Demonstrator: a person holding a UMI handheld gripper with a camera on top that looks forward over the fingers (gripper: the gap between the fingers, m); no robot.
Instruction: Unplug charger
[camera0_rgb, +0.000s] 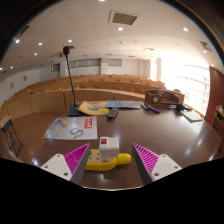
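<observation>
From my feed, a printed sheet (72, 127) lies on the dark table (150, 130) ahead and left of my fingers, with a microphone stand (70, 85) well beyond it. My gripper (108, 160) is spread wide and grips nothing; between its pink pads (77, 156) sit the white charger (108, 146) and yellow power strip (105, 160), a gap either side. Beyond right, a brown bag (163, 98) rests far off.
</observation>
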